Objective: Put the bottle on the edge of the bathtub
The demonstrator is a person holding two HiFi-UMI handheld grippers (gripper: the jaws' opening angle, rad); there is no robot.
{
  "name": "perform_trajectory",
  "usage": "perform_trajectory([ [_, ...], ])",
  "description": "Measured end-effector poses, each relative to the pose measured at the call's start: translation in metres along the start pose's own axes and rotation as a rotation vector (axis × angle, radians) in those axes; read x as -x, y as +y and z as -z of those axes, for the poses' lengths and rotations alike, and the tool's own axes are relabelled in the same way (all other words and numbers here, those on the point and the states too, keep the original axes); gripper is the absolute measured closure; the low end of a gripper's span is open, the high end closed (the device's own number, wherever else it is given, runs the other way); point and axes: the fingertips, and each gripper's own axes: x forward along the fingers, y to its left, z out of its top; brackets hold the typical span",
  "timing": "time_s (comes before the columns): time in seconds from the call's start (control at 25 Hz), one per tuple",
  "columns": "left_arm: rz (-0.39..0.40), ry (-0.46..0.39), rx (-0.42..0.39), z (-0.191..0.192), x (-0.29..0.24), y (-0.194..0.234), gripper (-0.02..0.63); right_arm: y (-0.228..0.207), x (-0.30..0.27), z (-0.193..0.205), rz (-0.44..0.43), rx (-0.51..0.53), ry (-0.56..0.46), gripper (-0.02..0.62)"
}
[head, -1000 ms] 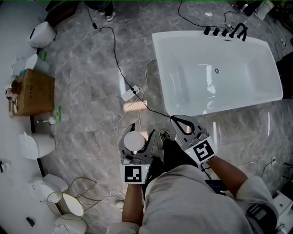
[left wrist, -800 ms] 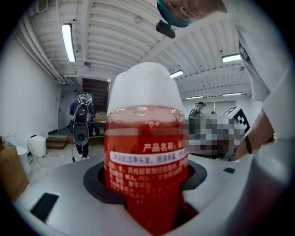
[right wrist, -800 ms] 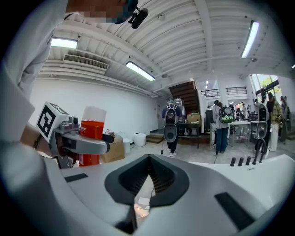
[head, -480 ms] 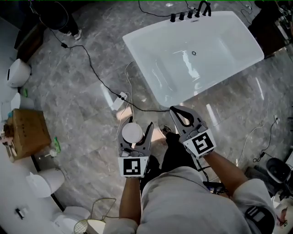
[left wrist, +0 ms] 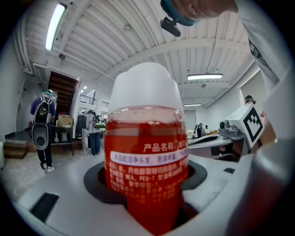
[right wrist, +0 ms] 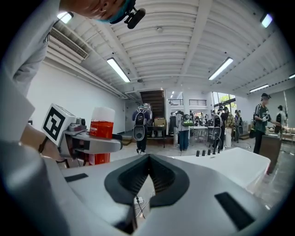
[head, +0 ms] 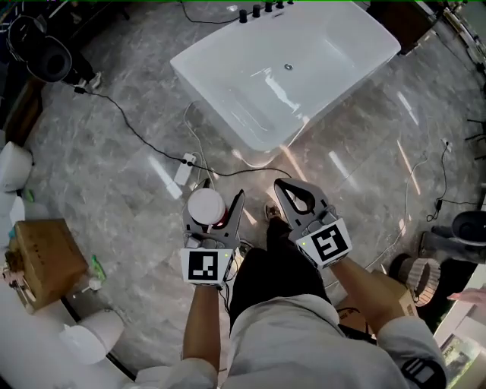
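Observation:
A red bottle (head: 206, 205) with a white cap stands upright between the jaws of my left gripper (head: 219, 199), which is shut on it. It fills the left gripper view, where the bottle (left wrist: 146, 152) shows its printed label. My right gripper (head: 298, 199) is beside it, shut with nothing in it; its view shows the jaw tips meeting and the bottle (right wrist: 102, 131) off to the left. The white bathtub (head: 215, 105) lies on the floor ahead of both grippers, apart from them, with black taps (head: 258, 10) at its far end. The bathtub's (right wrist: 233, 162) rim also shows low at the right of the right gripper view.
A power strip (head: 183, 169) and black cables lie on the marble floor between me and the tub. A cardboard box (head: 42, 257) and white fixtures (head: 85, 339) stand at the left. More boxes (head: 419, 276) are at the right. Several people (right wrist: 183, 126) stand far behind.
The view has swung round, so the tub now sits higher and more to the left, turned at an angle. Both grippers moved along with it, the bottle still held in the left one.

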Motion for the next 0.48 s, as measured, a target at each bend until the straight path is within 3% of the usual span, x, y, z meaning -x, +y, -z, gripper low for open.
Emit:
perform_trajectory([
  [0.2,0.038,0.039,0.0,0.021,-0.002,-0.001,0.313,0.002,0.012,0.013,0.047,0.036,-0.004,0.589],
  [0.48,0.095,-0.015,0.008,0.036,-0.018,-0.016,0.313,0.007,0.02,0.061,0.07,0.037,0.076,0.589],
])
